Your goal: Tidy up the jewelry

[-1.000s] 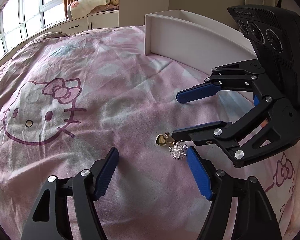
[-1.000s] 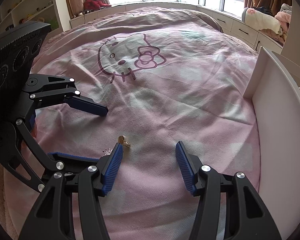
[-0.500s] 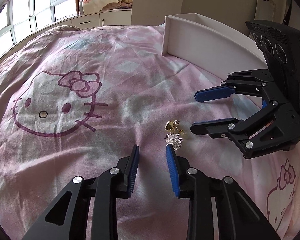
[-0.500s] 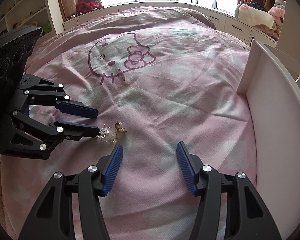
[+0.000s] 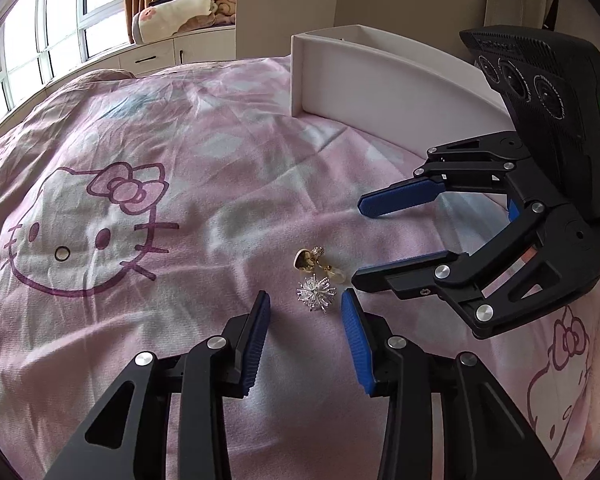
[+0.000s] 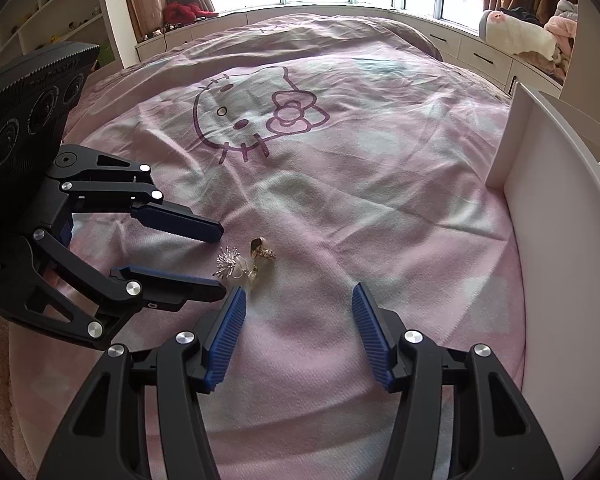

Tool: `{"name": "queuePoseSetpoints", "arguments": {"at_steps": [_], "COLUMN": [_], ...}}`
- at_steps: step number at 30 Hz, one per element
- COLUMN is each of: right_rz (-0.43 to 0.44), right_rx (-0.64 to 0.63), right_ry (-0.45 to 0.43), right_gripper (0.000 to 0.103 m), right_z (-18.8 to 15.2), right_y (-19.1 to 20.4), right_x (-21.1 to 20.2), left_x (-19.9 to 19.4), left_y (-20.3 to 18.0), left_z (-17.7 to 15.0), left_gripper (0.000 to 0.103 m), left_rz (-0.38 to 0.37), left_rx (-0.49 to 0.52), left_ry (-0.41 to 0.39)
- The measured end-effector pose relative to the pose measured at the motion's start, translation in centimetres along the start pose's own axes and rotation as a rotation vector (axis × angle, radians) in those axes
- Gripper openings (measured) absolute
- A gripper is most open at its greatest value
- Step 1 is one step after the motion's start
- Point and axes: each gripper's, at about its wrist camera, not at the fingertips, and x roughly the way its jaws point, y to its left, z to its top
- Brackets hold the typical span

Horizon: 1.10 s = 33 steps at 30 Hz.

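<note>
The pink cartoon-cat bedspread (image 5: 148, 152) filled most of both views, and the white tray (image 5: 384, 92) stood at about one o'clock in the left wrist view, well apart from the jewelry and, as far as its visible wall showed, with nothing put into it; its inside was hidden. The right gripper (image 5: 360, 242) reached in from three o'clock, its jaws apart and gripping nothing, its lower finger just beside the jewelry. The left gripper (image 5: 305, 314) sat at six o'clock, its jaws opening with the silver piece just ahead of its tips, the pads not pressing on it. The small pieces lay in one cluster on the bedspread at the middle of the view: the silver starburst brooch (image 5: 316, 293) nearest the left gripper, and the gold heart earring (image 5: 305, 260) with its pale drop touching it at twelve o'clock. Judged from this, the sorting had barely begun: nothing was lifted, and every piece was yet to be picked up and stowed
</note>
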Motion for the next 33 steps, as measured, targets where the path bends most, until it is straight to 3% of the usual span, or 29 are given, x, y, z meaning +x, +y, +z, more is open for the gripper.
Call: {"name": "queuePoseSetpoints", "arguments": {"at_steps": [3,6,16,29,33], "right_rz": [0.008,0.010,0.052,0.045,0.030], "right_rx": [-0.002,-0.022,-0.049,-0.042,-0.030], "right_ry": [-0.001,0.000,0.000,-0.010,-0.016], "right_gripper": [0.055,0.047,0.006,0.005,0.005], "right_z": [0.3,0.6,1.1,1.0,0.7], "right_y": [0.0,0.2,0.4,0.5,0.3], "right_x": [0.5,1.2,2.6,1.9,0.9], "left_x": [0.3,0.8,1.5,1.6,1.0], "left_y": [0.5,0.7,1.2,1.5,0.9], "left_z": [0.2,0.4,0.4,0.1,0.0], "left_gripper": [0.035,0.028,0.024,0.024,0.024], "left_rz": [-0.007,-0.002,-0.020,-0.041,-0.014], "left_rx": [-0.019,-0.015,-0.027,-0.045,-0.025], "left_ry": [-0.007,-0.009,-0.013,-0.018,-0.020]}}
